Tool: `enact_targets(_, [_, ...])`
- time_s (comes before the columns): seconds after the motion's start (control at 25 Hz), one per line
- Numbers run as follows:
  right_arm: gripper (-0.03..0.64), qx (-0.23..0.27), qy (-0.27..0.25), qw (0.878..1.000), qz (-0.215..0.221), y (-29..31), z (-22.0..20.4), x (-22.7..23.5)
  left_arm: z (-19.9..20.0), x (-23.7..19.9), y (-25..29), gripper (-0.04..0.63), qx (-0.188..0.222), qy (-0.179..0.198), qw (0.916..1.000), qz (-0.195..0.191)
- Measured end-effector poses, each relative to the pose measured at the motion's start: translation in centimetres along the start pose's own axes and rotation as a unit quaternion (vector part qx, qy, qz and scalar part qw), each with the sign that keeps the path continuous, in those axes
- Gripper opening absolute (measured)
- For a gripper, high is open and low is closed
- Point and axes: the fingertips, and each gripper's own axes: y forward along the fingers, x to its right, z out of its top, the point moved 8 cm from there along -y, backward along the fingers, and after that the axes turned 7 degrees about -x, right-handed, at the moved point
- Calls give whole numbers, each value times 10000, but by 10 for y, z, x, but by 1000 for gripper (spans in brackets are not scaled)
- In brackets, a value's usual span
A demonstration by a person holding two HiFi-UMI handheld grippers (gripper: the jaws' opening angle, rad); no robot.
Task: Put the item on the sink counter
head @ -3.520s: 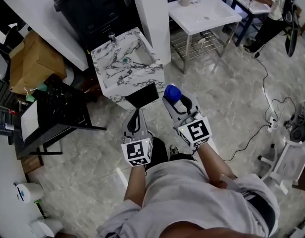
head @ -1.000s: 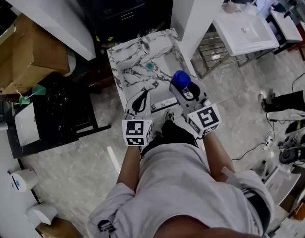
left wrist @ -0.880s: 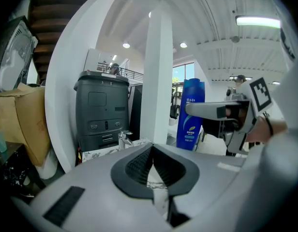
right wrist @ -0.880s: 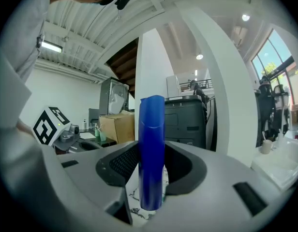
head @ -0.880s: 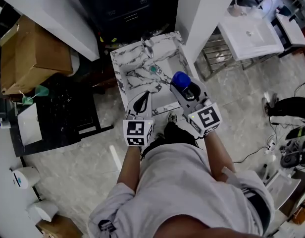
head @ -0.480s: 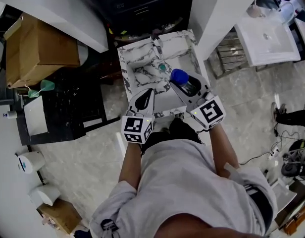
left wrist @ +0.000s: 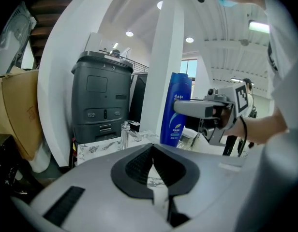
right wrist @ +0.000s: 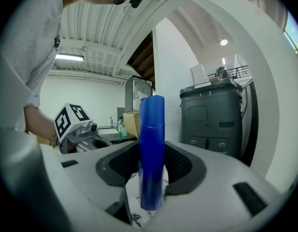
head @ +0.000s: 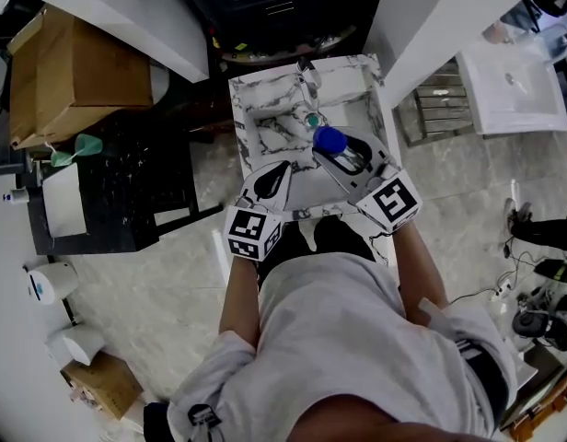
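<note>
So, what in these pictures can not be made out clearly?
1. Body of the tall blue plastic bottle: head view, the right gripper covers all but its top.
2. Bottle's label print: left gripper view, too small to read.
3. The small teal object in the white marble sink counter's basin: head view, too small to identify.

Bright even indoor light; ceiling lamps [left wrist: 189, 39] glaring; heavy fisheye warp, dark corners.
</note>
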Motion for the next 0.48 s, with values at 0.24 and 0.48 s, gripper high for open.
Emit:
enact_targets(0.24, [155, 26, 114, 9994, 314, 20, 0, 8, 18, -26, 4, 9, 182, 874, 9936, -685])
enact_targets(0.48, [155, 10, 162, 9989, 448, 45, 11, 12, 39, -56, 13, 9, 189, 1427, 9749, -1697])
